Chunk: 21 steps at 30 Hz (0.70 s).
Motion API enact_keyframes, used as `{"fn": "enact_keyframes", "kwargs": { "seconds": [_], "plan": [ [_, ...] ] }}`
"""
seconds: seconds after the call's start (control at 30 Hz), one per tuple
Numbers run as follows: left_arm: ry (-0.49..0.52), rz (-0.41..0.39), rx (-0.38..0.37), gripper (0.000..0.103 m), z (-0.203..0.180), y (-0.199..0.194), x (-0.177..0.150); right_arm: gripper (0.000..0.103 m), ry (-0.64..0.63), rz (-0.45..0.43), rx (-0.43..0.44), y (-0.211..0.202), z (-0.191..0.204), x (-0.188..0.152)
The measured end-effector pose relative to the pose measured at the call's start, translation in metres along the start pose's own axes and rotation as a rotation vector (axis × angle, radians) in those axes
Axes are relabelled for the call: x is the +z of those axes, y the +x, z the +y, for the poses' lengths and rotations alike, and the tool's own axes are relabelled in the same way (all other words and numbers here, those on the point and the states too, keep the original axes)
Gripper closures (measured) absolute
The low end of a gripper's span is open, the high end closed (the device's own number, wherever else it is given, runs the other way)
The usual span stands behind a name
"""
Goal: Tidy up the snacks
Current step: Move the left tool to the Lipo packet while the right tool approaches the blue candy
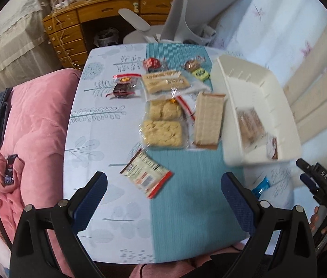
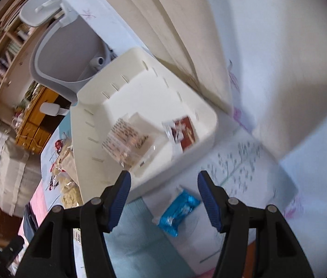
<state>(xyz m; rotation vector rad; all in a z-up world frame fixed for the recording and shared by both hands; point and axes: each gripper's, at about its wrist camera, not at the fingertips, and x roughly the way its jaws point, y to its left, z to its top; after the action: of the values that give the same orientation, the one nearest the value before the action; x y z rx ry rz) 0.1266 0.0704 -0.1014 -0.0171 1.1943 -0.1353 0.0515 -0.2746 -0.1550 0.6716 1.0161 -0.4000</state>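
Note:
A white bin (image 1: 251, 88) (image 2: 140, 88) stands on the table's right side. Inside it lie a clear-wrapped brown snack (image 2: 126, 139) (image 1: 249, 122) and a dark red packet (image 2: 184, 134). Several wrapped snacks lie loose on the table: pale cakes (image 1: 162, 133), a long wafer pack (image 1: 209, 120), and a printed packet (image 1: 146, 173) just ahead of my left gripper (image 1: 163, 199). That gripper is open and empty above the table. My right gripper (image 2: 163, 199) is open too, empty, hovering over a blue packet (image 2: 178, 209) (image 1: 260, 185) near the bin.
The small table (image 1: 89, 143) has a leaf-print cloth and a teal runner (image 1: 186, 208). A pink quilt (image 1: 31, 139) lies on the left, pale bedding (image 2: 279, 46) on the right. A grey chair (image 1: 186, 18) and a wooden desk (image 1: 75, 23) stand beyond.

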Motion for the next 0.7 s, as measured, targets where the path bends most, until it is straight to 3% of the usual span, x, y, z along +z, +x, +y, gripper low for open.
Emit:
{"fn": "enact_keyframes", "kwargs": {
  "seconds": [0.33,0.7],
  "plan": [
    [0.151,0.108,-0.018,0.005,0.033,0.038,-0.011,0.043,0.114,-0.006,-0.093,0.009,0.008,-0.063],
    [0.154,0.283,-0.042,0.005,0.046,0.105,-0.023,0.043,0.069,0.017,-0.161,0.03,0.005,-0.098]
  ]
}}
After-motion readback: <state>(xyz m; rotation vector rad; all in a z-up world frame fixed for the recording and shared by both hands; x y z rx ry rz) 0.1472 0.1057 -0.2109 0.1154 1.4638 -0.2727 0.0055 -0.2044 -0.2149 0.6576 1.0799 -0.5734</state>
